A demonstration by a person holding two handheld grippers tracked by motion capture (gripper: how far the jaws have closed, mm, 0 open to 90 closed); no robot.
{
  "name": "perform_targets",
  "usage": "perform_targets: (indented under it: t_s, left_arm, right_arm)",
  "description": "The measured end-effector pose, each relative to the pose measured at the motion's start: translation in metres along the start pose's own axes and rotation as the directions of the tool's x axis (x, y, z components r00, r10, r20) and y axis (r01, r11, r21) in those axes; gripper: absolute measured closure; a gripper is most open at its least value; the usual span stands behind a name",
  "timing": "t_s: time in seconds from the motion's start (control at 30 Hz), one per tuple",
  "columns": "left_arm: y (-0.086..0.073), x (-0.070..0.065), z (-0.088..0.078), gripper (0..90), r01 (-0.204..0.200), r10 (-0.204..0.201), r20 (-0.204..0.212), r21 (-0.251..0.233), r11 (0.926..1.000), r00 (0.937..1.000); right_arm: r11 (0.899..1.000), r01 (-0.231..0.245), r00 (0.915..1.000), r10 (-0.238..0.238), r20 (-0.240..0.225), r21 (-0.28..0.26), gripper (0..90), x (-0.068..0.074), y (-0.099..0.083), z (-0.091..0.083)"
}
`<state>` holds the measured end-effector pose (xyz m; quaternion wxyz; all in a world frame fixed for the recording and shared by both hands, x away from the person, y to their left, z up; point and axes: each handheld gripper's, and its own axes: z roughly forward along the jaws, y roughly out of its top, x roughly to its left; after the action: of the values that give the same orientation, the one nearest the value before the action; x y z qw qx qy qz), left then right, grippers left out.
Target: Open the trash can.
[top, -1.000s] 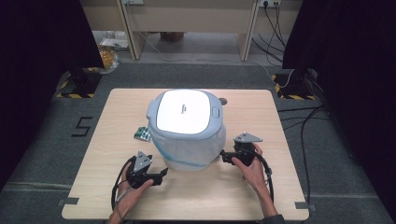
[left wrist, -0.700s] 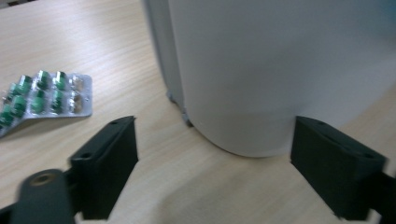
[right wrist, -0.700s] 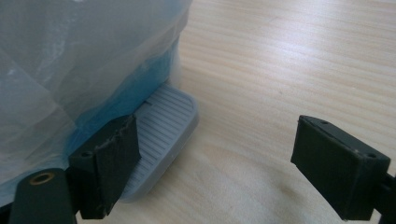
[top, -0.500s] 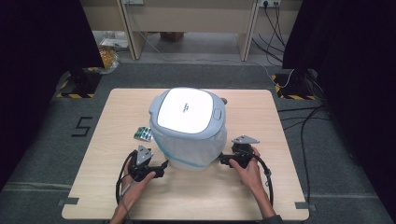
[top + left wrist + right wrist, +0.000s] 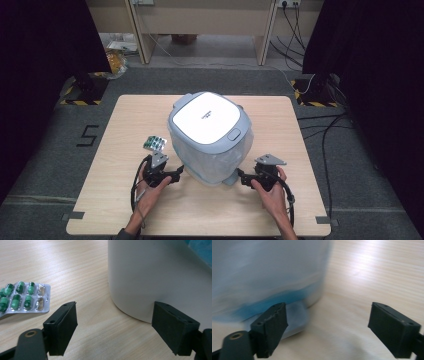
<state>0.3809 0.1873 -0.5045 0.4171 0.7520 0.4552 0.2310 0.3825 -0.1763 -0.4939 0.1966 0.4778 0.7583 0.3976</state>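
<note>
A white bin with a pale blue-grey lid stands mid-table, a translucent bag hanging down its sides. My left gripper sits open at the bin's lower left, its jaws pointing at the base. In the left gripper view the white wall of the bin fills the right side and the left gripper holds nothing. My right gripper is open at the bin's lower right. In the right gripper view the right gripper faces the blurred bin and a bluish flap of the bag.
A blister pack of green capsules lies on the wooden table just left of the bin, close to the left gripper; the blister pack sits left of the left jaw. Dark floor and cables surround the table.
Both grippers have stayed near the bin's base, the right one shifting slightly toward the front. The bin has tilted or turned a little, its lid now angled to the right.
</note>
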Motion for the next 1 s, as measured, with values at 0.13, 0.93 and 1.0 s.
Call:
perform_targets:
  t_s: [0.13,0.93,1.0]
  left_arm:
    - [0.001,0.001,0.001,18.5,0.003,-0.003,0.002,0.004,1.0,1.0]
    - [0.024,-0.021,0.04,31.7,0.002,-0.002,0.009,0.003,1.0,1.0]
    - [0.026,-0.021,0.044,31.8,0.008,-0.008,0.013,0.002,1.0,0.9999]
  right_arm:
    - [0.999,-0.019,0.9997,0.018,0.013,0.028,15.2,-0.011,0.003,0.01]
    - [0.998,0.053,0.9985,-0.052,-0.017,0.036,29.8,0.008,-0.025,-0.005]
    - [0.998,0.063,0.9979,-0.062,-0.019,0.032,30.2,0.009,-0.025,-0.006]
